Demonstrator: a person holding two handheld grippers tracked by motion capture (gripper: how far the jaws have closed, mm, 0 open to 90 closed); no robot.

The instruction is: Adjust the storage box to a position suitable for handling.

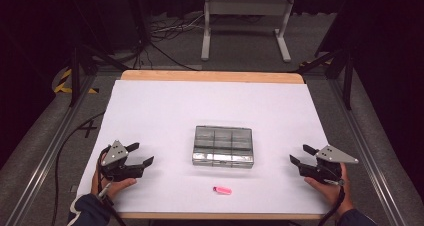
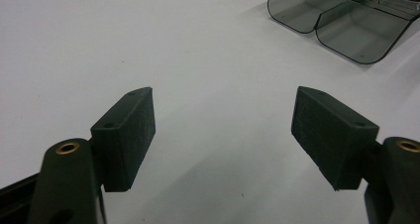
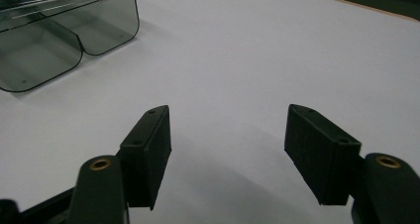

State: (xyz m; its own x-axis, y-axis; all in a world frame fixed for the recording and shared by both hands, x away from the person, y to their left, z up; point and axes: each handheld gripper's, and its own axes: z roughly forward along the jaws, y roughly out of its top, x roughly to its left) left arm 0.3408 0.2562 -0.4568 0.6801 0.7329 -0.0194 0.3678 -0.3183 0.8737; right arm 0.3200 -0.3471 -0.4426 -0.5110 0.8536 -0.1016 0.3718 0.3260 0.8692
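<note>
Clear compartment box [image 1: 223, 146] sat mid-worktop [image 1: 160, 106], long axis crosswise, lid shut. Pink item [image 1: 222, 190] lay near front edge, just ahead of box. Left gripper [image 1: 141, 154] and right gripper [image 1: 300, 154] flanked box, jaws apart, empty. Both about equally distant from pink item.

Compartment box [image 1: 223, 146] sits mid-surface [image 1: 165, 106]. Small clip-like item [image 1: 222, 190], possibly a peg, lies before it, near the front edge. Left tongs [image 1: 140, 154] rest left of the box, right tongs [image 1: 298, 154] right, both well apart from it.
</note>
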